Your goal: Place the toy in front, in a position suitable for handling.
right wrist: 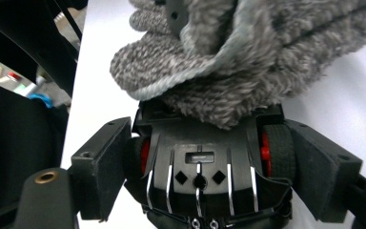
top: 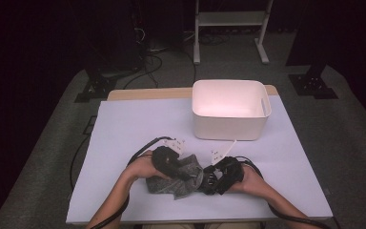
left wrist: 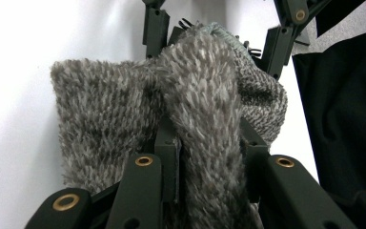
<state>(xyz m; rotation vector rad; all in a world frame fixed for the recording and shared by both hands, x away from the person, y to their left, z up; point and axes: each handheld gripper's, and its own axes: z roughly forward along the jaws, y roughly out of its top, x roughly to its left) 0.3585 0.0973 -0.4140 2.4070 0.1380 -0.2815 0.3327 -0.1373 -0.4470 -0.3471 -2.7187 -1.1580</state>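
A grey fuzzy cloth (top: 187,183) lies bunched near the table's front edge, between my two grippers. My left gripper (top: 180,171) comes in from the left and lies over the cloth. In the left gripper view a thick fold of the cloth (left wrist: 205,109) runs up between the jaws, and the left gripper (left wrist: 219,40) is shut on it. My right gripper (top: 211,177) sits at the cloth's right end. In the right gripper view the right gripper (right wrist: 205,131) has its jaws wide apart, and the cloth (right wrist: 248,62) rests on the body between them without touching the pads.
A white plastic bin (top: 228,128) stands at the back of the pale table (top: 124,129), right of centre. Cables trail from both grippers over the table's front. A white frame (top: 228,19) stands on the floor beyond the table.
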